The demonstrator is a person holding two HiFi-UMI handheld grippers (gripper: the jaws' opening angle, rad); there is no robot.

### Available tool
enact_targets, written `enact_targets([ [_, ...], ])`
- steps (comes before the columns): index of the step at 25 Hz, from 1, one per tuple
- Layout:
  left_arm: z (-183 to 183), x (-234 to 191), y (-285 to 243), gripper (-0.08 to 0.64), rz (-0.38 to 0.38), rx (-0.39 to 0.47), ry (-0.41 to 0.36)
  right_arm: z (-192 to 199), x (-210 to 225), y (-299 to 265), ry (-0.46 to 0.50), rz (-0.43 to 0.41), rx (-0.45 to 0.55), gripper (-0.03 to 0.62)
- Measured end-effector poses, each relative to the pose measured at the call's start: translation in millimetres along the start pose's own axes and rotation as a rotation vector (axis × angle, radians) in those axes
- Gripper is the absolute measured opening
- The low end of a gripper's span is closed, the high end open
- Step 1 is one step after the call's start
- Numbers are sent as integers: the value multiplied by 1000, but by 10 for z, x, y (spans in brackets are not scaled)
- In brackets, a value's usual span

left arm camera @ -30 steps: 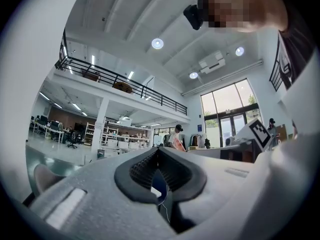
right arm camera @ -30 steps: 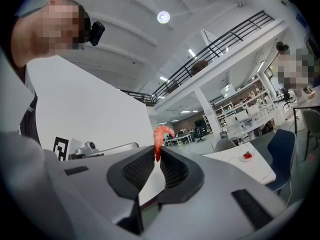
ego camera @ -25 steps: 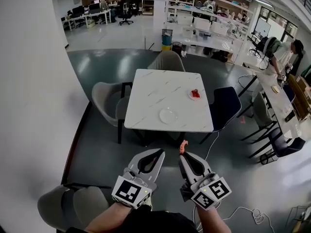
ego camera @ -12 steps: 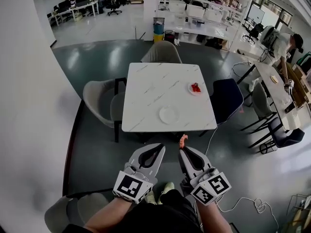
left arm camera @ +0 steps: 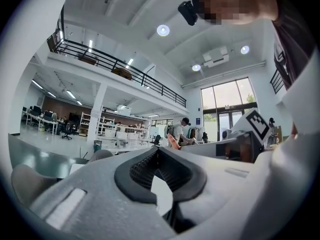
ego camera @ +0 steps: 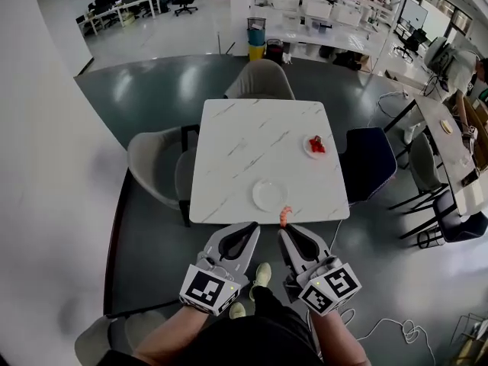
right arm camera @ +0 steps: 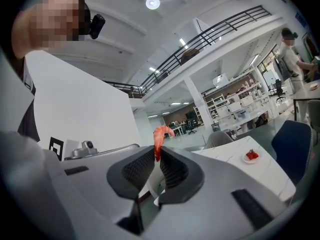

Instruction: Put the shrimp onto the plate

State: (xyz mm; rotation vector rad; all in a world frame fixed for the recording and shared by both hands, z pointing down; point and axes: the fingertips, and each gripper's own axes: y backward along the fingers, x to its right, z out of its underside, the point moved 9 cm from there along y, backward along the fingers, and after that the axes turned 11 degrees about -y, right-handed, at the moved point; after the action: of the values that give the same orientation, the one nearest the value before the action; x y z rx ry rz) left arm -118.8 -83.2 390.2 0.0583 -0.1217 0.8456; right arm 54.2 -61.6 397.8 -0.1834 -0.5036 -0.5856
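An orange shrimp (ego camera: 286, 216) sticks out of the tips of my right gripper (ego camera: 287, 231), which is shut on it; in the right gripper view the shrimp (right arm camera: 160, 136) curls above the gripper (right arm camera: 156, 156). My left gripper (ego camera: 251, 227) is shut with nothing in it, beside the right one; its jaws meet in the left gripper view (left arm camera: 157, 150). Both hang just short of the near edge of a white marble table (ego camera: 236, 158). An empty white plate (ego camera: 269, 195) lies near that edge. A second small plate with red shrimp (ego camera: 316, 146) sits at the table's right side.
Grey chairs stand at the table's left (ego camera: 152, 166) and far side (ego camera: 261, 81); a dark blue chair (ego camera: 370, 162) is at its right. A cable (ego camera: 389, 330) lies on the floor at right. Desks with a person (ego camera: 450, 59) line the right.
The table has drawn closer and lower in the head view; both grippers, still shut, now sit at its near edge, with the shrimp's tip close to the empty plate.
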Motion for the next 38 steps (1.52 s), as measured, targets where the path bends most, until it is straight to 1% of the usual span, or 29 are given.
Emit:
enact_targets([
  [2,20,-98,-187,8,-11,-11,3,-66,201,-162,8,-5,-24,37],
  [7,149,-303,-683,8,-37,-57,42,-171,679,-491,24,-22,-94,37],
  [12,346,-409,-1045,8,-76,-97,65,-173,1119,-708,42,-23,-155,37],
  [16,484,-484,-1231,8,-73,-112,75,-55,1375,-864,83,-11,-218,38],
  [20,650,-577,-1437,8,-68,-94,76,15,1613,-996,85,15,-246,38],
  [23,786,-641,-1559,8,-60,-111,93,53,1733,-1082,96,30,-271,38],
  [27,987,-786,-1683,8,-49,-122,114,235,1959,-1246,146,38,-333,38],
  [30,1140,-915,-1775,8,-31,-135,127,429,2165,-1392,197,65,-403,38],
  [35,1459,-1062,-1846,8,4,-178,151,890,2444,-1577,259,108,-544,38],
  [38,1619,-1144,-1892,8,26,-190,146,1154,2628,-1681,300,124,-614,38],
])
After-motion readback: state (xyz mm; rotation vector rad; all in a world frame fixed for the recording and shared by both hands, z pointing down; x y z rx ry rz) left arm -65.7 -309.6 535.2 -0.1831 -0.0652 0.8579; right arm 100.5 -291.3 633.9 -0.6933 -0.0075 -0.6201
